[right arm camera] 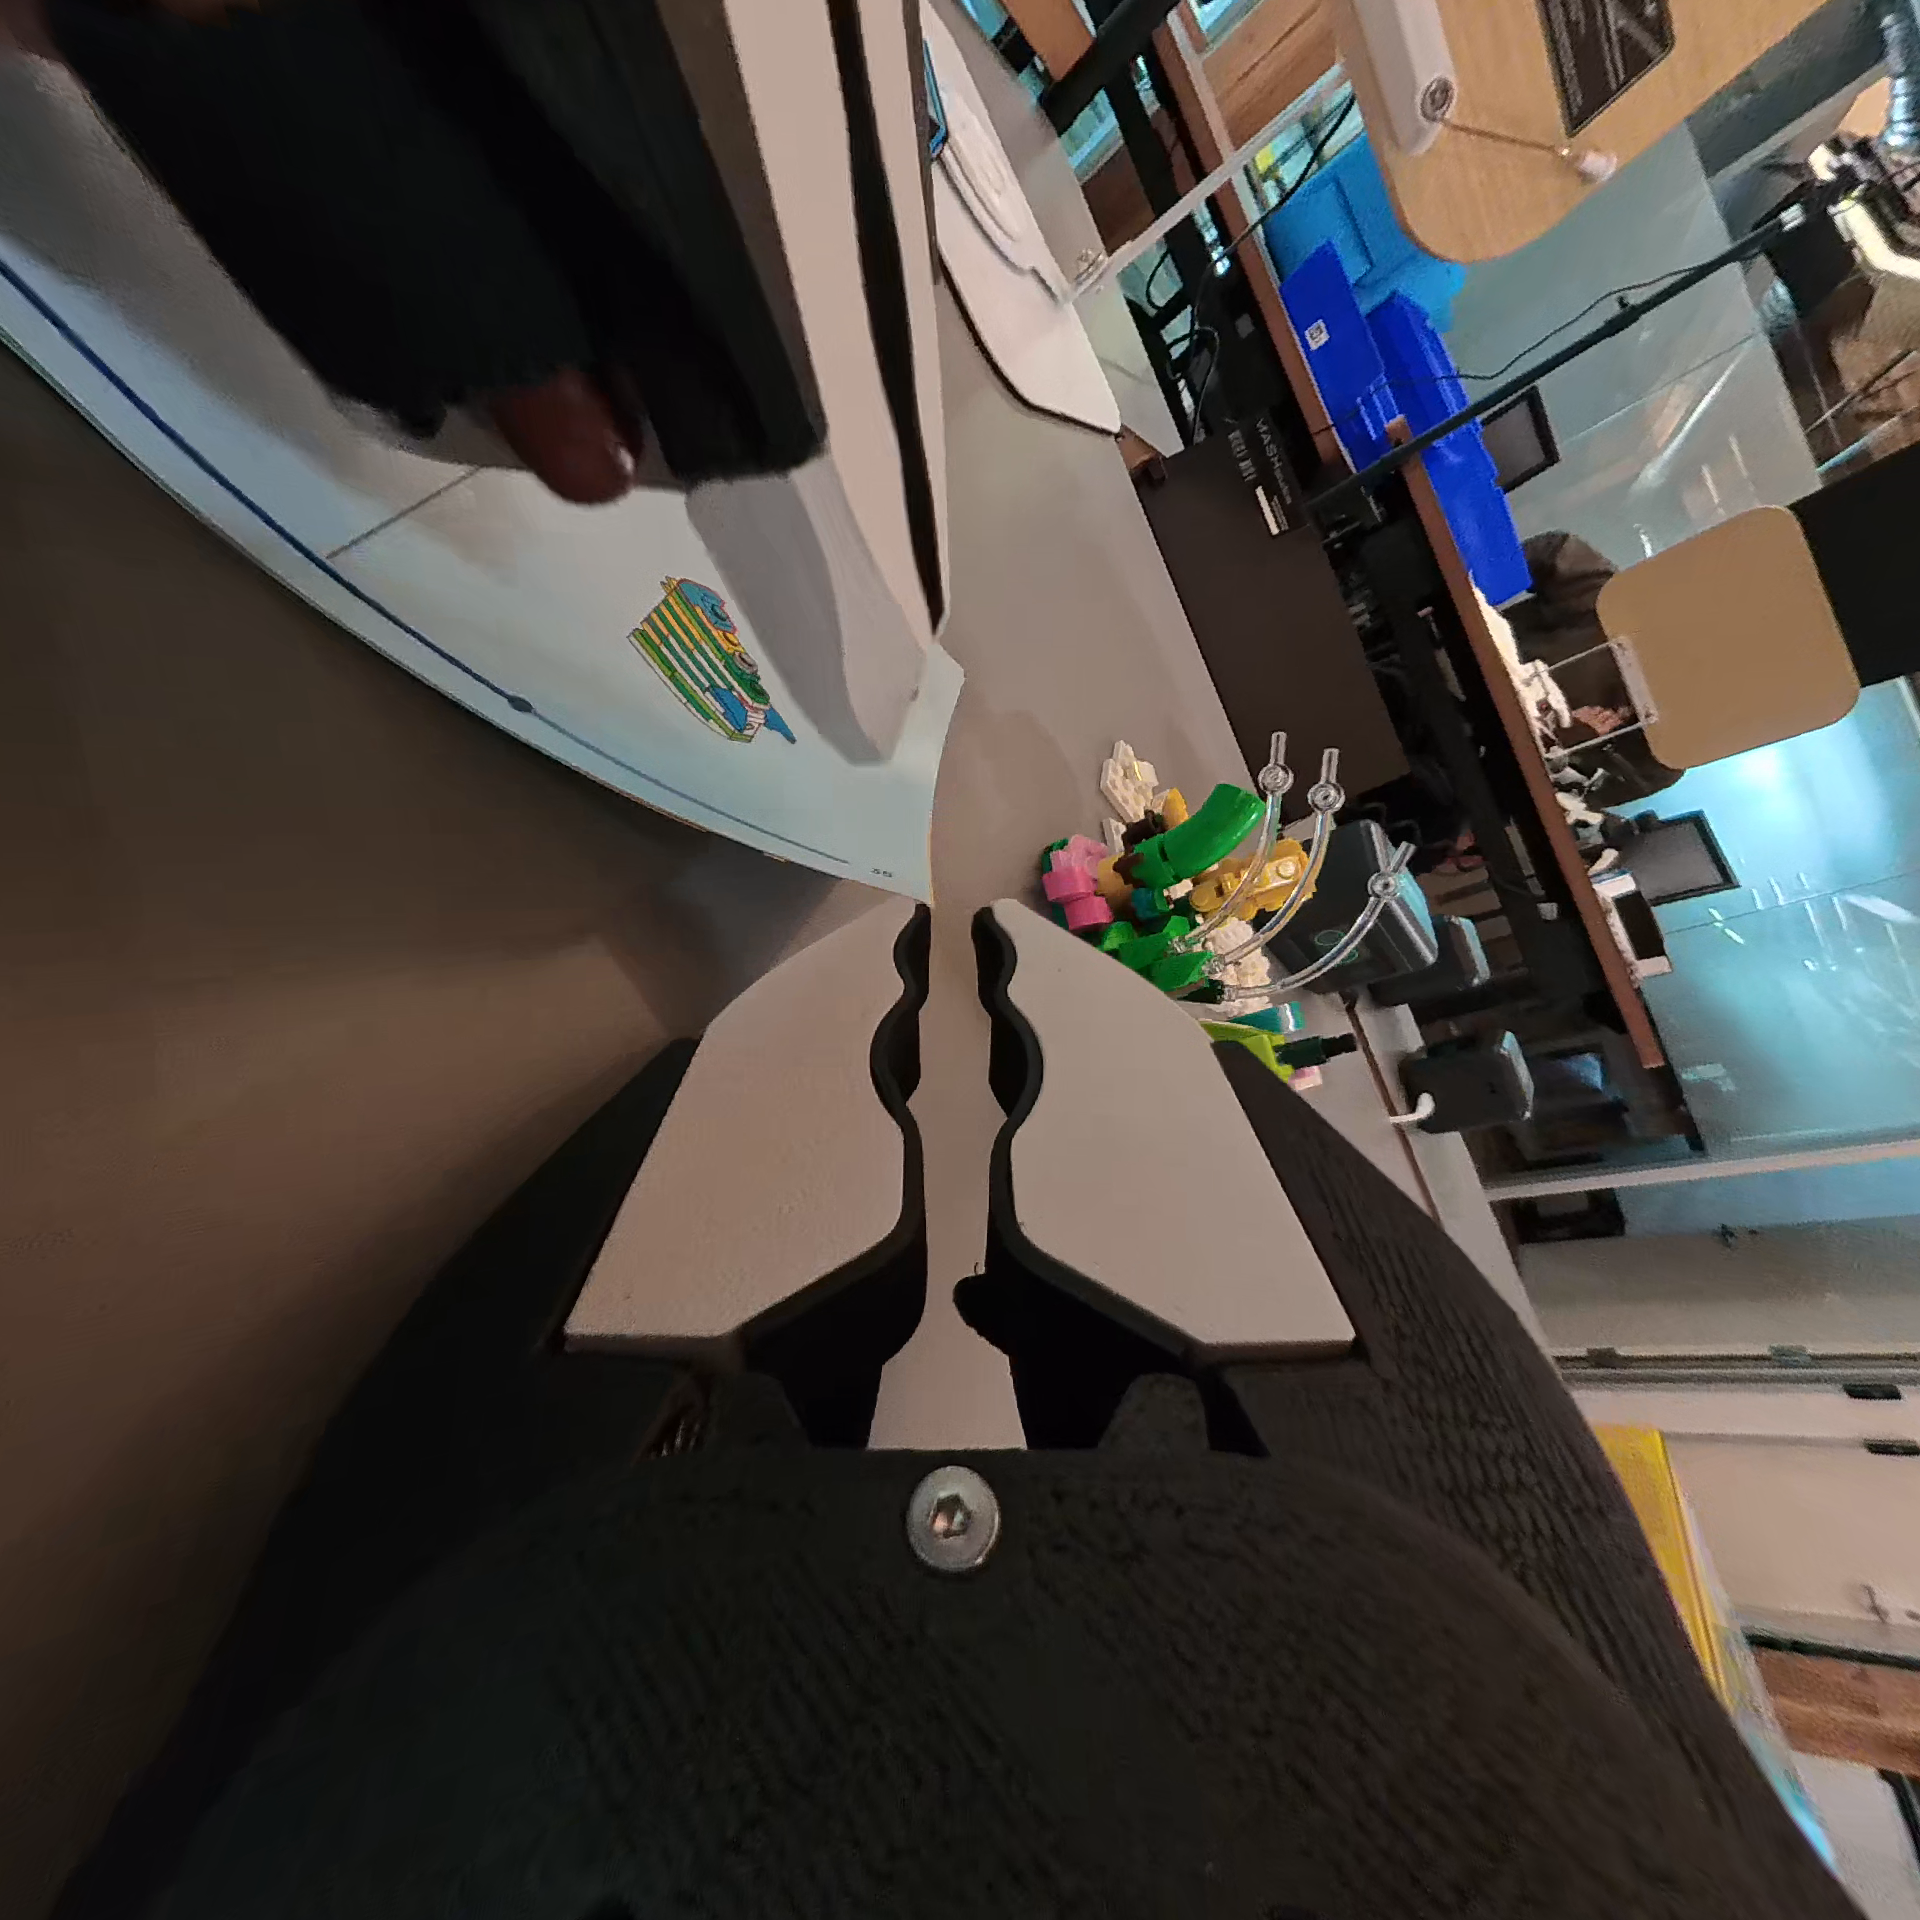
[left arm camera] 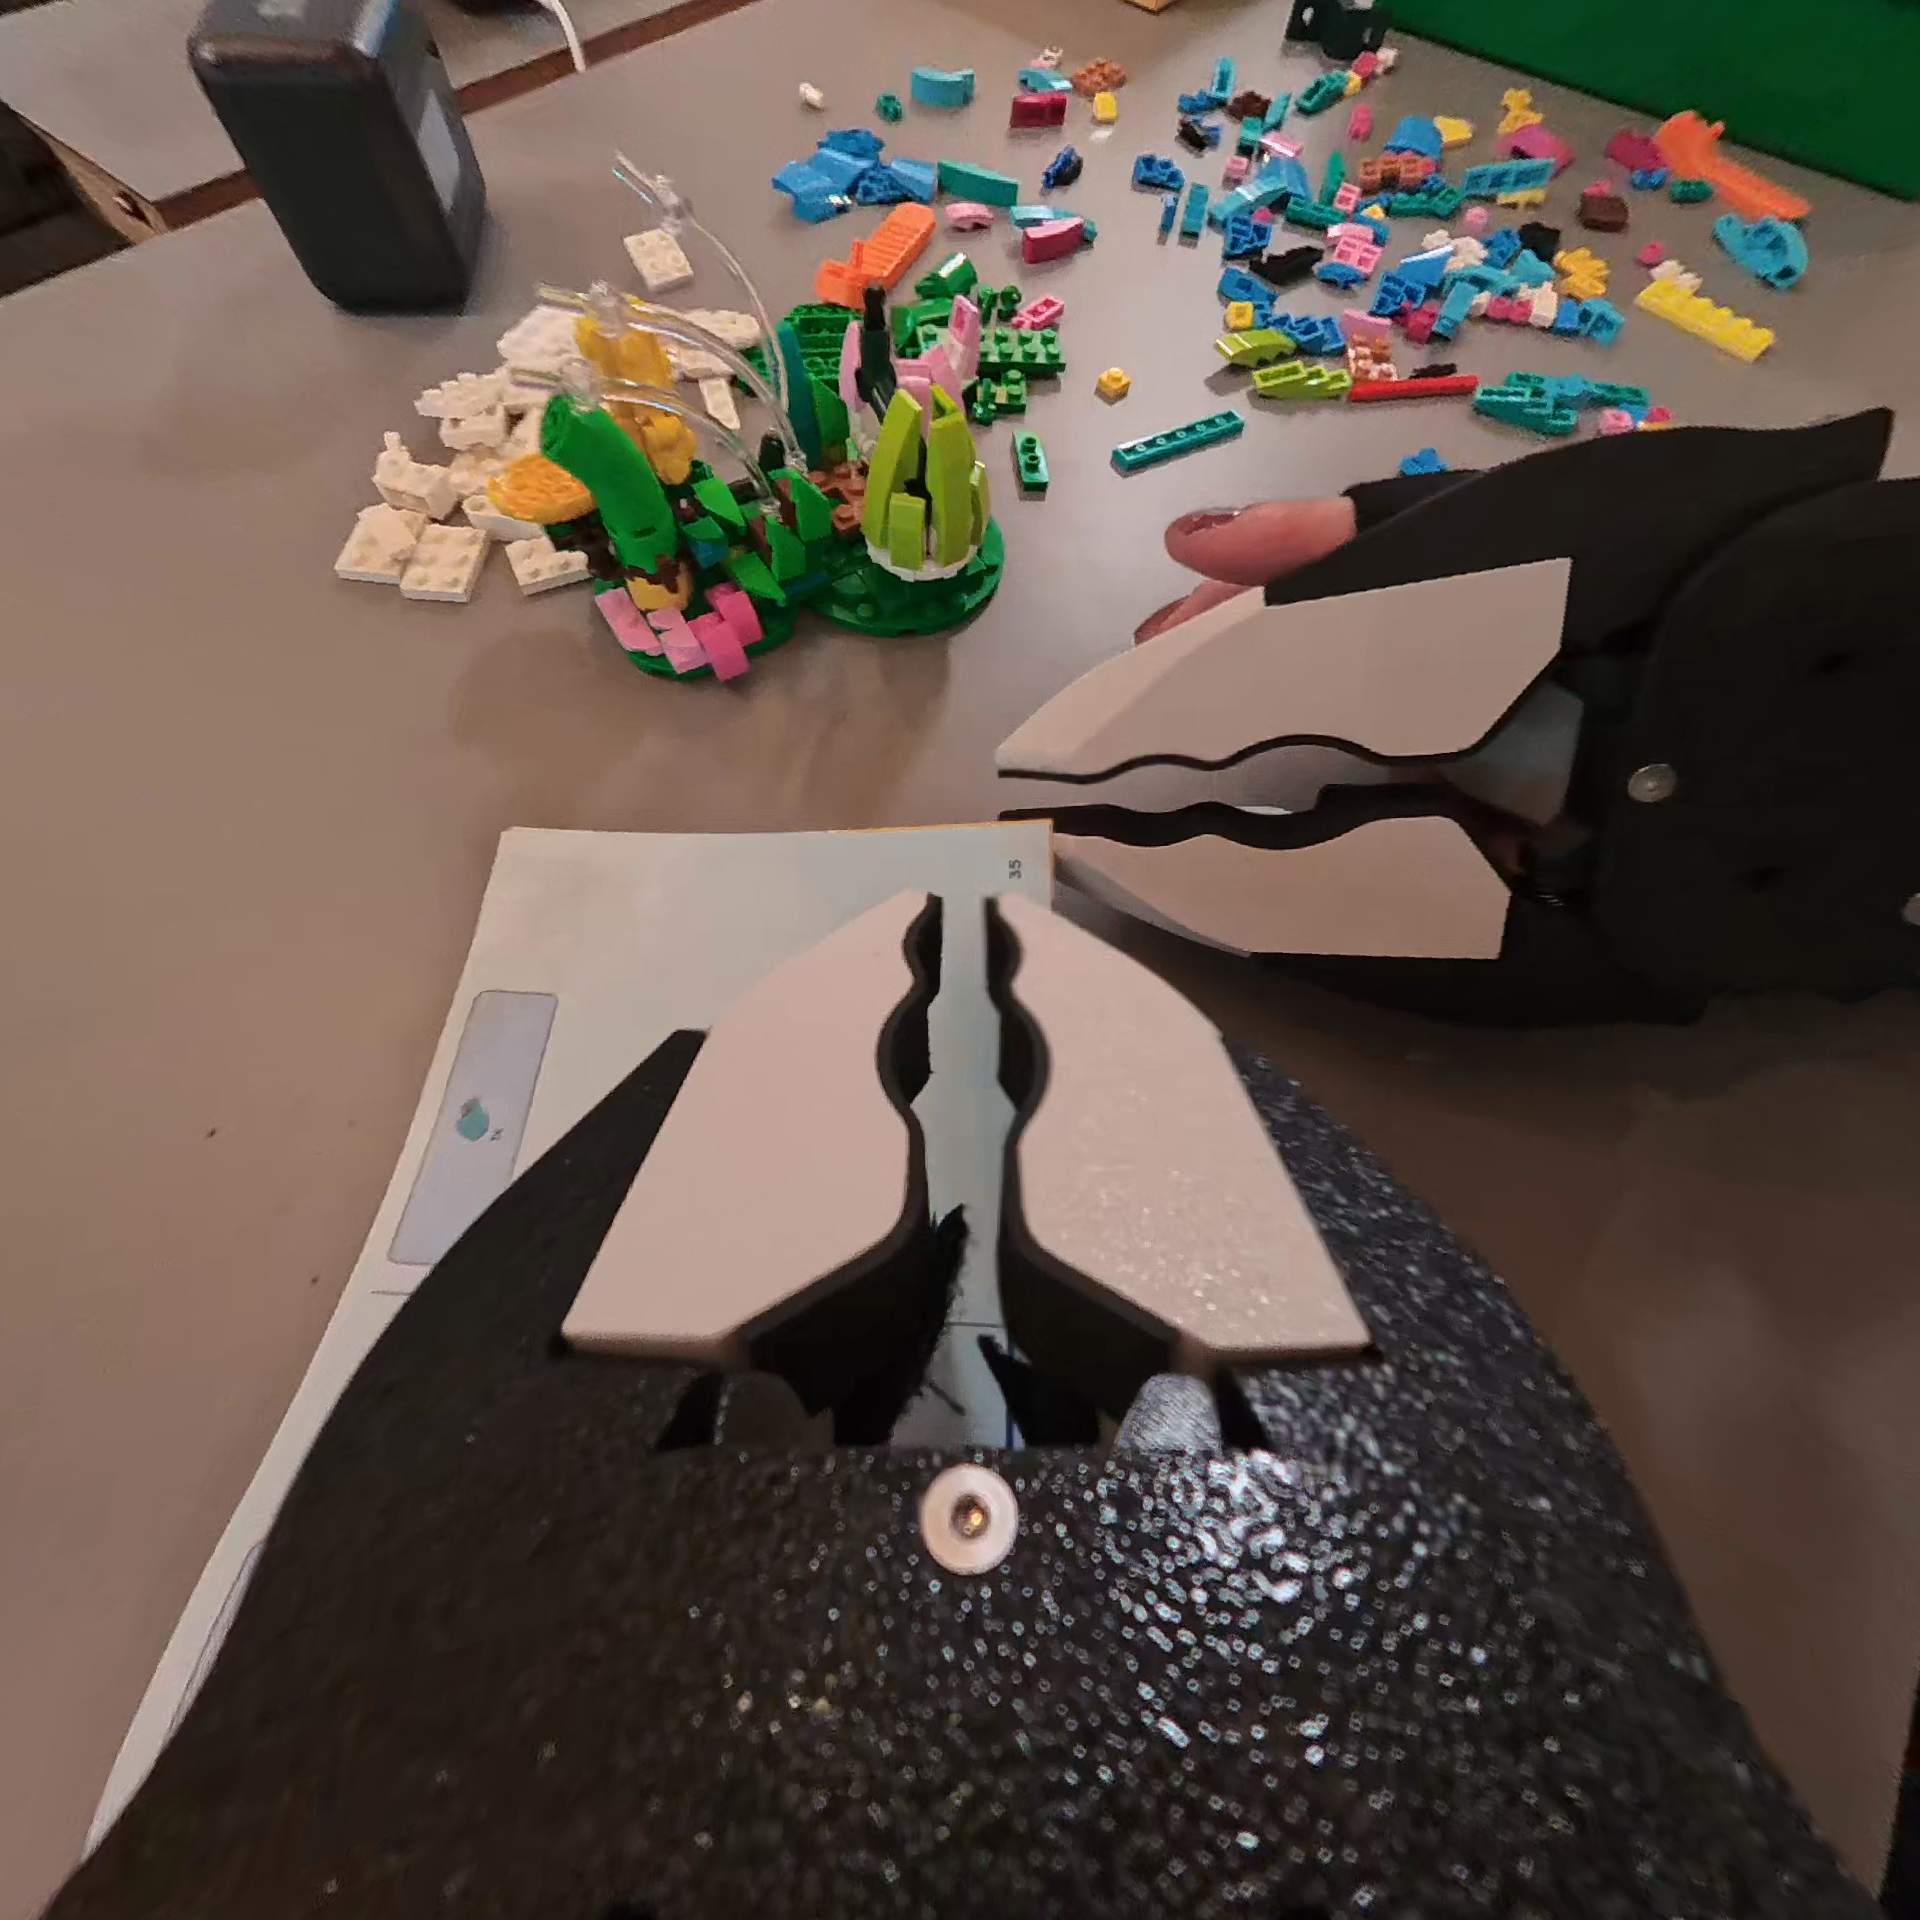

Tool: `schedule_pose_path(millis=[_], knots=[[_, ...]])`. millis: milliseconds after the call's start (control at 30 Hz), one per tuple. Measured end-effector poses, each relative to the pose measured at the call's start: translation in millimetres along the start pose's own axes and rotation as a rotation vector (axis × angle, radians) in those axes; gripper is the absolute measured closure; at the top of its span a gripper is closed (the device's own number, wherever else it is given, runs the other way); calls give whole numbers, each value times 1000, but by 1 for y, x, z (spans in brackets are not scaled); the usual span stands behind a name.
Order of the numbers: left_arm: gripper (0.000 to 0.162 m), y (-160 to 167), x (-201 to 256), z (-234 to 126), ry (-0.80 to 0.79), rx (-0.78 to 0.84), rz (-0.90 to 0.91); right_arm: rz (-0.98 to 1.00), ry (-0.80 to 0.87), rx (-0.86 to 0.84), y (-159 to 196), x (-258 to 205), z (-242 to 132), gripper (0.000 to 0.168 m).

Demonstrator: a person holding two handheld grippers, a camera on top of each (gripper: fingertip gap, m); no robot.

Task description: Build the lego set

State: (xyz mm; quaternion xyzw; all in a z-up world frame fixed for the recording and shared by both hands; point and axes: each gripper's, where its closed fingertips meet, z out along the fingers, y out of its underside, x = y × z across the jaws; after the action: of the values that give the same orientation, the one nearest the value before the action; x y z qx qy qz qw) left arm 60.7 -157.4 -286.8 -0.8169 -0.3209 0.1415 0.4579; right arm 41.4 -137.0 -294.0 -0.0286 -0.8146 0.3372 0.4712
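Left wrist view: left gripper (left arm camera: 963,914) over the instruction booklet (left arm camera: 665,935) at the desk (left arm camera: 208,727) near edge; jaws slightly apart, nothing between. Right gripper (left arm camera: 1023,805) at booklet's far corner, jaws narrowly apart, empty. Partial lego build (left arm camera: 769,520) mid-desk; loose bricks (left arm camera: 1455,239) toward far-right corner, so much assy remains.

Right wrist view: view rolled sideways; right gripper's jaws narrowly apart, empty, near booklet corner w/ build beyond.

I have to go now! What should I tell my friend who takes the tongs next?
Left tongs: nearly closed, empty, over the instruction booklet.
Right tongs: nearly closed, empty, turned sideways at the booklet's far corner.
Done: a partly built flower model stands behind the booklet.
Left: white bricks beside the model, and a big scatter of coloured bricks farther right, still need adding.
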Motion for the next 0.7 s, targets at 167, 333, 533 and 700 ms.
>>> schedule_pose_path(millis=[167,333,533,700], knots=[[137,6,7,10,41,-54,-9,10,-14,-9,2,-1,0,163],[134,10,8,11,38,-40,-23,10,-21,-7,2,-2,0,164],[153,11,6,11,-8,-37,39,14,-24,-6,1,-3,-1,164],[161,13,7,11,3,-45,45,14,-24,-6,1,-2,-1,164]])
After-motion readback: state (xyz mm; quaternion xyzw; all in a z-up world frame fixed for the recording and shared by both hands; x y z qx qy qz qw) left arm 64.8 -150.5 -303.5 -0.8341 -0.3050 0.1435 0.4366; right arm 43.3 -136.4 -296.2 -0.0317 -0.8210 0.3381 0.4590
